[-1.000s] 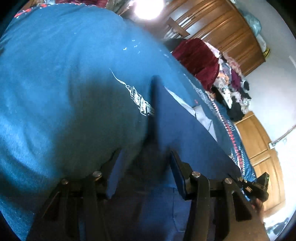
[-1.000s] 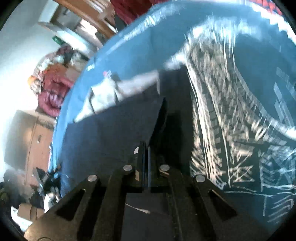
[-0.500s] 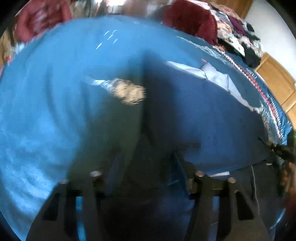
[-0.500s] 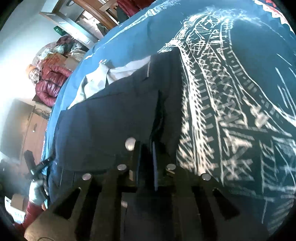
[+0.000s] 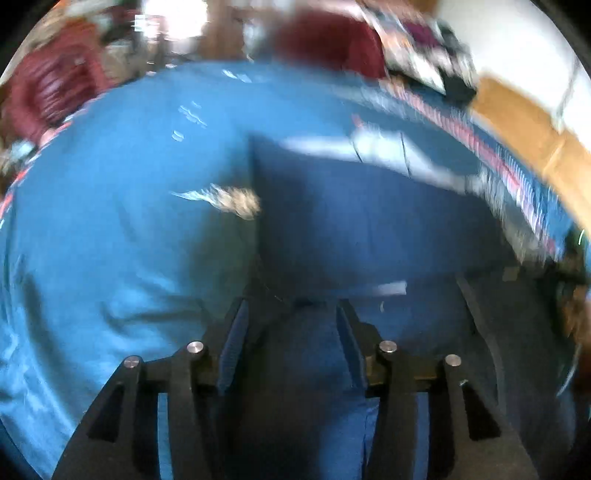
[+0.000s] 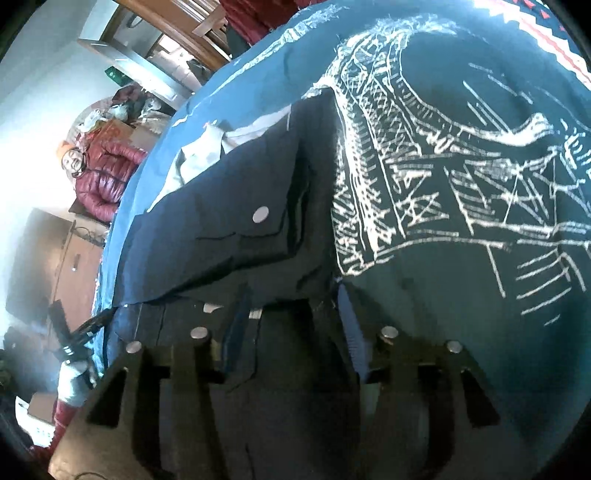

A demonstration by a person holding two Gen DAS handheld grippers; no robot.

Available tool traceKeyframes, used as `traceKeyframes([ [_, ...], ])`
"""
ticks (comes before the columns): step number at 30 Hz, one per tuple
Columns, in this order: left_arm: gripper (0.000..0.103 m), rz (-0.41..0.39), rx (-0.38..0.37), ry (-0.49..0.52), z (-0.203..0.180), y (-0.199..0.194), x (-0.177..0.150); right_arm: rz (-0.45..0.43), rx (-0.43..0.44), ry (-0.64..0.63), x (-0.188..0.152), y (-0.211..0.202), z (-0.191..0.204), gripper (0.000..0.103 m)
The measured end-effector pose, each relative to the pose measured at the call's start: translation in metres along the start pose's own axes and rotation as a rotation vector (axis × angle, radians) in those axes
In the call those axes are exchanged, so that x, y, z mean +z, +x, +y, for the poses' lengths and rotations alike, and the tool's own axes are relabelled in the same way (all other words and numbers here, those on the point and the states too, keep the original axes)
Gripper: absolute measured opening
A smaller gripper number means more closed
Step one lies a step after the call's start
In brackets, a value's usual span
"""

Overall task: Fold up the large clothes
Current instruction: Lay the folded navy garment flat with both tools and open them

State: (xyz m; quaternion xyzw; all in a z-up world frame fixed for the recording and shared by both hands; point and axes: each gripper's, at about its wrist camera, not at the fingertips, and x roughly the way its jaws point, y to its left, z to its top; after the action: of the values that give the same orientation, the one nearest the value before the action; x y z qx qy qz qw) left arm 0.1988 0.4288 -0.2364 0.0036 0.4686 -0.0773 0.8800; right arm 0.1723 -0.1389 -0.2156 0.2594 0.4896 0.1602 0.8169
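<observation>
A dark navy garment (image 6: pixel 236 229) lies flat on the blue bedspread (image 6: pixel 461 192), which carries a white line pattern. It has a pocket flap with a silver snap (image 6: pixel 260 214), and a pale grey part (image 6: pixel 195 155) shows at its far end. My right gripper (image 6: pixel 293 326) is open over the garment's near edge, with cloth lying under and between its fingers. The left wrist view is blurred. There the garment (image 5: pixel 369 229) lies ahead on the bedspread (image 5: pixel 110 229), and my left gripper (image 5: pixel 291 339) is open above its near corner.
A person in a red puffer jacket (image 6: pixel 107 173) sits beyond the bed's far left. Wooden wardrobes (image 6: pixel 173 26) and a pile of clothes (image 5: pixel 424 48) stand behind the bed. A dark red heap (image 5: pixel 332 44) lies at the far edge.
My right gripper, shut on the garment's edge a second ago, has opened and let the cloth lie. The left gripper stayed open and its view swung toward the far side of the bed.
</observation>
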Motion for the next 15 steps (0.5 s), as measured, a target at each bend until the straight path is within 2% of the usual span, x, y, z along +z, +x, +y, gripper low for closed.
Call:
traceKeyframes([
  [2,0.051,0.027,0.022,-0.009,0.002,0.014,-0.001,0.009,-0.012,-0.011,-0.001,0.004,0.001,0.049],
  [5,0.053,0.007,0.122,-0.067,0.026,0.022,-0.004,0.013,-0.015,-0.023,-0.002,0.006,0.003,0.049],
  [6,0.058,-0.025,0.089,-0.152,0.049,0.015,-0.008,0.013,-0.015,-0.028,-0.002,0.006,0.004,0.049],
  [7,0.059,-0.040,0.048,-0.195,0.055,0.014,-0.009,0.014,-0.017,-0.038,-0.002,0.006,0.005,0.049],
  [8,0.059,-0.042,0.037,-0.197,0.057,0.012,-0.013,0.015,-0.021,-0.048,-0.003,0.005,0.006,0.049],
  [11,0.058,-0.032,0.090,-0.141,0.048,0.008,-0.015,0.013,-0.033,-0.085,-0.005,-0.001,0.011,0.049],
  [13,0.057,-0.046,0.064,-0.202,0.057,-0.007,-0.018,0.003,-0.034,-0.098,-0.007,-0.008,0.014,0.049],
  [15,0.055,-0.066,0.083,-0.209,0.044,-0.026,-0.017,-0.035,-0.042,-0.128,-0.009,-0.021,0.023,0.049],
])
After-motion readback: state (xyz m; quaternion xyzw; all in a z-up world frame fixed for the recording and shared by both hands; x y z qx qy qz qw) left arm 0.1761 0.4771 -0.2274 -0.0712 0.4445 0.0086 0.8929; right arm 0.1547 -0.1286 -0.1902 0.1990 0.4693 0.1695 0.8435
